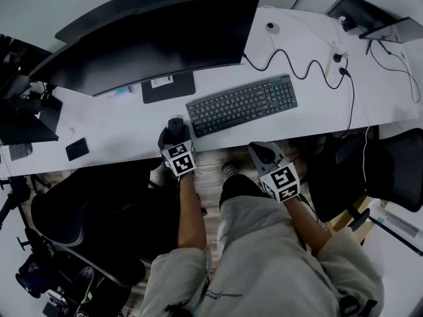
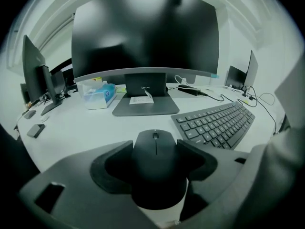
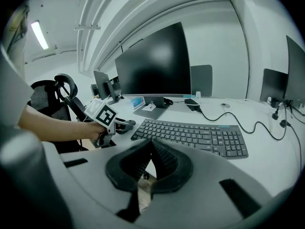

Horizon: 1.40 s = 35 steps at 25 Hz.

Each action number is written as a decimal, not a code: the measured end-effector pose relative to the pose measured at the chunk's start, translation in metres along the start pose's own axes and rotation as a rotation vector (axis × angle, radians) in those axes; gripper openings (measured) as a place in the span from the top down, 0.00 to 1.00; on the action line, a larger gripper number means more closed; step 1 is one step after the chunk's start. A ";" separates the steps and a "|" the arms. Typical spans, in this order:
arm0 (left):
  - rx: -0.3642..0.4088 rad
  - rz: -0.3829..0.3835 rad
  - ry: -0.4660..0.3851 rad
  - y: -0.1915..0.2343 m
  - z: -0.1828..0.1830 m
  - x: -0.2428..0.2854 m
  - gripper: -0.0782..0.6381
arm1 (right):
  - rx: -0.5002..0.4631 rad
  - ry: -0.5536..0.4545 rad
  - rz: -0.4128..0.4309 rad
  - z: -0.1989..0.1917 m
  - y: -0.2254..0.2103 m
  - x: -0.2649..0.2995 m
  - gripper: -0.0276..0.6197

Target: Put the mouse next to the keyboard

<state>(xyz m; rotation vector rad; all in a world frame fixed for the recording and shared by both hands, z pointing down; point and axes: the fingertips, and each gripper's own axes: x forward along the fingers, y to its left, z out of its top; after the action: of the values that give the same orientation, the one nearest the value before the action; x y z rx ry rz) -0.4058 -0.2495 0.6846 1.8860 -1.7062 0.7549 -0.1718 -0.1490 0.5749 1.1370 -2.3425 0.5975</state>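
Note:
A black mouse (image 1: 175,124) lies on the white desk (image 1: 119,124) near its front edge, just left of the black keyboard (image 1: 242,104). My left gripper (image 1: 175,133) reaches over the desk edge and is shut on the mouse (image 2: 155,149). Its dark pads (image 2: 198,159) press on both sides. The keyboard (image 2: 217,123) lies to the right of it. My right gripper (image 1: 263,152) hangs shut and empty off the desk's front edge, below the keyboard (image 3: 190,132). In the right gripper view the left gripper (image 3: 116,124) shows at the keyboard's left end.
A wide curved monitor (image 1: 152,38) stands behind the keyboard on a flat base (image 2: 143,104). A tissue box (image 2: 98,95) sits left of the base. A dark phone (image 1: 77,148) lies at the desk's left front. A black cable (image 1: 297,68) snakes right of the keyboard. Office chairs (image 1: 86,210) stand below the desk.

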 end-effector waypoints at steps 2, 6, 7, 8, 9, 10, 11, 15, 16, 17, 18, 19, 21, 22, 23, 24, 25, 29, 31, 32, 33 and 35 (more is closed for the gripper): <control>-0.005 0.003 -0.008 -0.008 0.005 -0.004 0.48 | -0.003 -0.008 0.012 0.002 -0.006 -0.001 0.95; -0.015 0.022 -0.030 -0.027 0.014 -0.012 0.48 | 0.001 -0.013 0.040 0.005 -0.021 -0.008 0.95; -0.017 0.031 -0.038 -0.031 0.017 -0.013 0.48 | 0.006 -0.015 0.046 0.006 -0.025 -0.010 0.95; -0.017 0.038 -0.044 -0.034 0.020 -0.014 0.48 | 0.012 -0.018 0.051 0.007 -0.029 -0.013 0.95; -0.017 0.044 -0.046 -0.037 0.022 -0.016 0.48 | 0.016 -0.023 0.055 0.007 -0.033 -0.016 0.95; -0.015 0.048 -0.044 -0.041 0.023 -0.018 0.48 | 0.019 -0.028 0.059 0.007 -0.036 -0.019 0.95; -0.012 0.050 -0.044 -0.046 0.025 -0.021 0.48 | 0.023 -0.033 0.064 0.006 -0.040 -0.023 0.95; -0.013 0.053 -0.070 -0.071 0.039 -0.029 0.48 | 0.035 -0.053 0.112 0.006 -0.053 -0.034 0.95; -0.013 0.055 -0.075 -0.078 0.041 -0.031 0.48 | 0.038 -0.059 0.127 0.006 -0.056 -0.037 0.95; -0.008 0.057 -0.077 -0.085 0.042 -0.031 0.48 | 0.040 -0.065 0.140 0.007 -0.059 -0.040 0.95; 0.000 0.058 -0.077 -0.091 0.044 -0.031 0.48 | 0.044 -0.071 0.150 0.007 -0.062 -0.042 0.95; 0.007 0.059 -0.075 -0.097 0.045 -0.030 0.48 | 0.049 -0.079 0.158 0.007 -0.065 -0.045 0.95; 0.011 0.060 -0.073 -0.108 0.048 -0.030 0.48 | 0.062 -0.087 0.167 0.007 -0.071 -0.050 0.95; 0.013 0.060 -0.072 -0.115 0.049 -0.030 0.48 | 0.069 -0.086 0.167 0.005 -0.074 -0.054 0.95; 0.016 0.058 -0.071 -0.123 0.050 -0.031 0.48 | 0.077 -0.083 0.165 0.002 -0.078 -0.057 0.95; 0.019 0.054 -0.071 -0.130 0.052 -0.031 0.48 | 0.084 -0.076 0.162 -0.002 -0.083 -0.060 0.95; 0.023 0.050 -0.072 -0.138 0.054 -0.030 0.48 | 0.090 -0.067 0.156 -0.006 -0.088 -0.062 0.95; 0.028 0.018 -0.077 -0.173 0.063 -0.026 0.48 | 0.068 -0.019 0.118 -0.018 -0.113 -0.066 0.95; 0.033 0.000 -0.082 -0.192 0.068 -0.023 0.48 | 0.066 -0.027 0.104 -0.017 -0.127 -0.070 0.95; 0.034 -0.007 -0.083 -0.201 0.070 -0.022 0.48 | 0.073 -0.035 0.102 -0.017 -0.132 -0.073 0.95; 0.036 -0.013 -0.083 -0.209 0.072 -0.021 0.48 | 0.079 -0.041 0.100 -0.016 -0.138 -0.076 0.95; 0.040 -0.023 -0.079 -0.225 0.076 -0.017 0.48 | 0.082 -0.046 0.095 -0.016 -0.150 -0.080 0.95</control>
<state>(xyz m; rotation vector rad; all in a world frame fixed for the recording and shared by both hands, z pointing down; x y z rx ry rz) -0.1778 -0.2647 0.6200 1.9834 -1.7254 0.7201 -0.0035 -0.1760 0.5684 1.0908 -2.4418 0.7143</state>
